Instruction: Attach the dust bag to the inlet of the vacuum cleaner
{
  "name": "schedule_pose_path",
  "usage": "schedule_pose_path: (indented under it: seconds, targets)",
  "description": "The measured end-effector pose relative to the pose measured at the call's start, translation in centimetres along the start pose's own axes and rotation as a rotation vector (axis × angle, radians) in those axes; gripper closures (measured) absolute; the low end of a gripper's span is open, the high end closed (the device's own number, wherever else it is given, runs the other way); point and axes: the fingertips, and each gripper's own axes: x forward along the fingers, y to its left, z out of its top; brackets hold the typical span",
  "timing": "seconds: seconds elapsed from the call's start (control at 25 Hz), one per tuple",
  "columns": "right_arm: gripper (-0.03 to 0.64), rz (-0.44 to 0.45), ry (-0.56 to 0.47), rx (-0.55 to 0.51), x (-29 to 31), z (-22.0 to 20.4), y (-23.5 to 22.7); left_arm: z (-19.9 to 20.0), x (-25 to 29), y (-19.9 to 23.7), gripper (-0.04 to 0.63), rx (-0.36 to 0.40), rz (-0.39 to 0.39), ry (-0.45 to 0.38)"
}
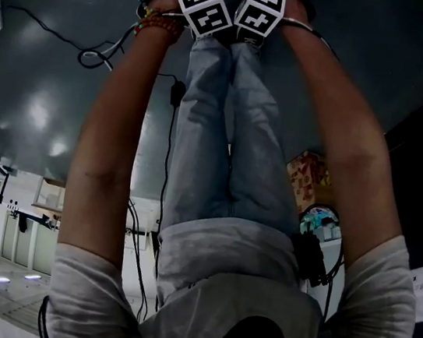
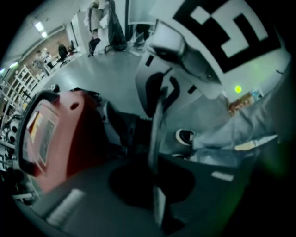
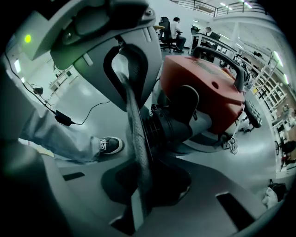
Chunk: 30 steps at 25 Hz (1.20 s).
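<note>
The left gripper (image 2: 157,203) and right gripper (image 3: 136,208) both pinch the bag (image 3: 134,115), a thin strip running up the middle. The red vacuum (image 3: 208,88) is upper right. Its black inlet (image 3: 169,127) sits just right of the bag's flat side.

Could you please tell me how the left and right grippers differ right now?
The left gripper has the red vacuum cleaner on its left; the right gripper has it on its right. A beaded bracelet sits by the left gripper; none shows by the right gripper. Both are shut on the dust bag.
</note>
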Motion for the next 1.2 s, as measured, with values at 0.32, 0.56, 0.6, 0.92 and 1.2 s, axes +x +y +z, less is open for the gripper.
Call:
schedule_pose_path:
  seconds: [0.32, 0.56, 0.6, 0.92, 1.2]
  targets:
    - [0.580, 0.001, -0.001, -0.063, -1.0, 0.9, -0.4, -0.7, 1.5, 0.2, 0.575, -0.074, -0.030, 0.004]
    - [0.580, 0.014, 0.013, 0.005, 0.0, 0.0, 0.2, 0.4, 0.0, 0.4, 0.568, -0.012, -0.020, -0.005]
    - [0.580, 0.010, 0.015, -0.009, -0.4, 0.2, 0.4, 0.3, 0.2, 0.5, 0.568, -0.026, -0.023, -0.008]
    - [0.580, 0.018, -0.007, -0.001, -0.1, 0.9, -0.4, -0.4, 0.5, 0.4, 0.569, -0.052, -0.035, -0.003]
    - [0.580, -0.002, -0.007, -0.047, -1.4, 1.0, -0.1, -0.1, 0.8, 0.4, 0.568, -0.056, -0.038, -0.010]
